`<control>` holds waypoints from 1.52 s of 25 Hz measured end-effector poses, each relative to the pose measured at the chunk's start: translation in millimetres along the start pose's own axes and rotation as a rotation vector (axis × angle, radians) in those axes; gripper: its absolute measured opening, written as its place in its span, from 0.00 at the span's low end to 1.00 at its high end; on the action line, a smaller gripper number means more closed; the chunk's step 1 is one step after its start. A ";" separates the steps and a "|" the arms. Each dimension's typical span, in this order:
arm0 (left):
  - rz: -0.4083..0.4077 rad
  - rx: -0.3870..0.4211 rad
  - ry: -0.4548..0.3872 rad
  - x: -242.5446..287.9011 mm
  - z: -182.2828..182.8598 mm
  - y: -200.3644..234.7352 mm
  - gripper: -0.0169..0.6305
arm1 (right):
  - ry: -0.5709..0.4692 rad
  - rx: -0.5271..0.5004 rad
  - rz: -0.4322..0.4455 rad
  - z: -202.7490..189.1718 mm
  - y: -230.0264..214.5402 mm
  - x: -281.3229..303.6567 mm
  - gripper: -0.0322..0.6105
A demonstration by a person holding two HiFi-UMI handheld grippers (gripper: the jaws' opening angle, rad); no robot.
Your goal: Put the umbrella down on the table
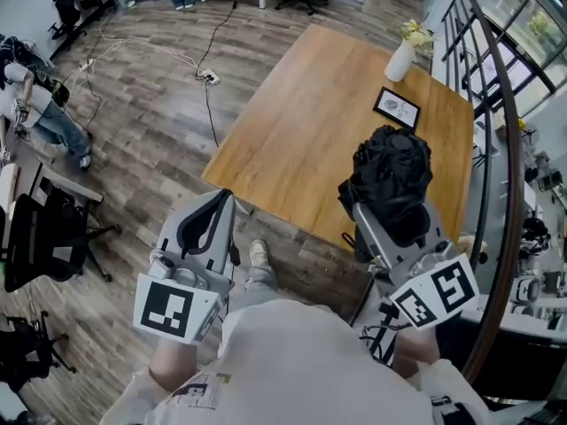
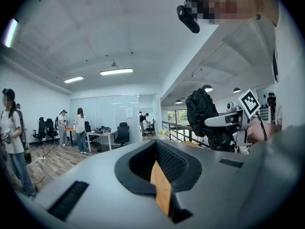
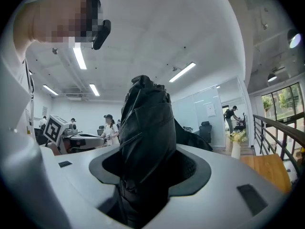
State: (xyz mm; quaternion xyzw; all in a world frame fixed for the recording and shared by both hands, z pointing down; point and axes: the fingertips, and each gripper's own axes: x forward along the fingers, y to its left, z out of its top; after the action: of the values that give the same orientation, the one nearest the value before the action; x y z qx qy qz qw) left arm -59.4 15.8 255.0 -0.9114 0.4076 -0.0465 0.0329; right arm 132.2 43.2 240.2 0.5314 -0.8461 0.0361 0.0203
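Observation:
A folded black umbrella [image 1: 390, 180] stands bundled between the jaws of my right gripper [image 1: 390, 212], which is shut on it above the near edge of the wooden table [image 1: 310, 131]. In the right gripper view the umbrella [image 3: 145, 128] fills the space between the jaws of the right gripper [image 3: 143, 175] and sticks up past them. My left gripper [image 1: 223, 198] hovers over the floor just left of the table's near corner, with its jaws together and nothing in them. In the left gripper view the left gripper [image 2: 162, 185] shows only a thin slit, and the umbrella [image 2: 205, 116] is at the right.
A white vase with flowers [image 1: 400, 58] and a small black picture frame [image 1: 396, 108] stand at the table's far right end. A railing [image 1: 492, 149] runs along the table's right side. Office chairs [image 1: 44, 237], a floor cable [image 1: 208, 76] and people are at the left.

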 end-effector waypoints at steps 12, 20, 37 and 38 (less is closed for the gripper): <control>-0.015 -0.042 0.065 41.8 -38.0 169.6 0.05 | 0.085 0.037 0.035 -2.4 36.5 181.2 0.47; -0.018 -0.062 0.127 59.3 -70.4 227.0 0.05 | 0.157 0.122 0.048 -18.7 47.1 249.9 0.47; -0.006 -0.111 0.193 116.7 -104.1 258.2 0.05 | 0.255 0.217 0.126 -54.3 9.7 339.2 0.47; 0.001 -0.113 0.192 122.7 -103.9 260.0 0.05 | 0.266 0.232 0.133 -57.8 5.0 344.5 0.47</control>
State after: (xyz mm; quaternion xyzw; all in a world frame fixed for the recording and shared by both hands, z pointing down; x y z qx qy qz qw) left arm -182.0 -251.1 339.8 -0.9030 0.4111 -0.1105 -0.0579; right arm -22.2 -259.2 322.6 0.4635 -0.8594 0.2046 0.0682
